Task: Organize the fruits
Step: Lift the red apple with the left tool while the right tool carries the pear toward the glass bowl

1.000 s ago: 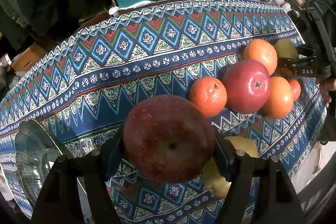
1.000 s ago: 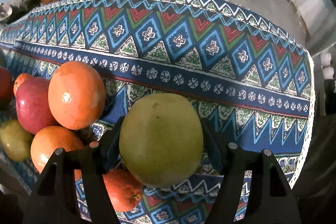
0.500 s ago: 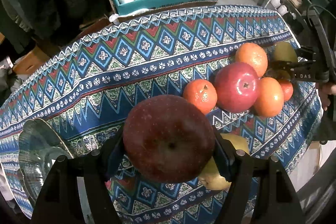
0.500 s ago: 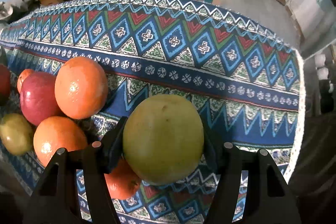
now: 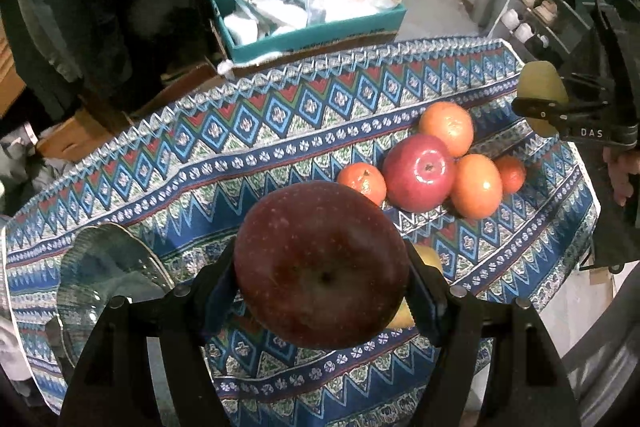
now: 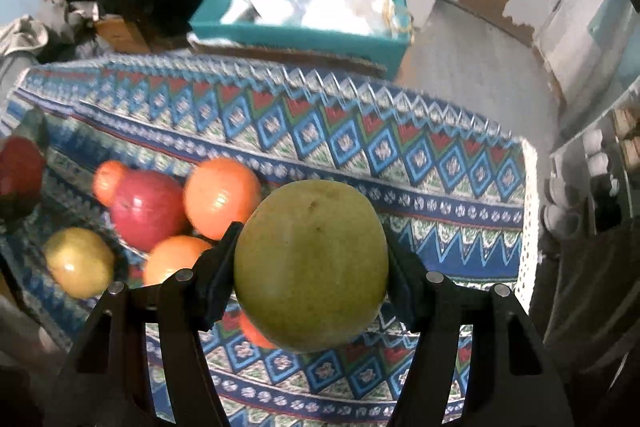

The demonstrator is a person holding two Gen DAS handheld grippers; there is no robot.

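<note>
Scene: worktop (image 5: pixel 248 163) under a blue, red and green patterned cloth, seen from two cameras looking steeply down.
Left tool (image 5: pixel 322 279): jaws part-way open and pressed on both sides of a dark red apple (image 5: pixel 320 263), which is held clear above the cloth.
Right tool (image 6: pixel 310 267): jaws part-way open and clamped on a green-yellow pear (image 6: pixel 310 259), also lifted off the cloth. In the left view this tool shows at the far right edge with the pear in it.
Fruit pile (image 5: pixel 436 163): a red apple, three larger oranges and a small one, touching each other on the cloth, toward the right side in the left view.
Loose fruit: one yellow-green fruit (image 6: pixel 78 261) lies just beside the pile, partly hidden under the left tool in the left view.
Glass dish (image 5: pixel 108 267): sits on the cloth at the left end, just beside the left tool's left finger, with nothing visible in it.
Key relation: the dish lies to the left of the held apple and well apart from the pile; the left hand is much the nearer one. The right tool would have to cross over the pile to reach it.
Likely step: carrying both fruits away from the pile, probably toward the dish.
Background: a teal box (image 5: pixel 316 27) of bags stands beyond the worktop.
</note>
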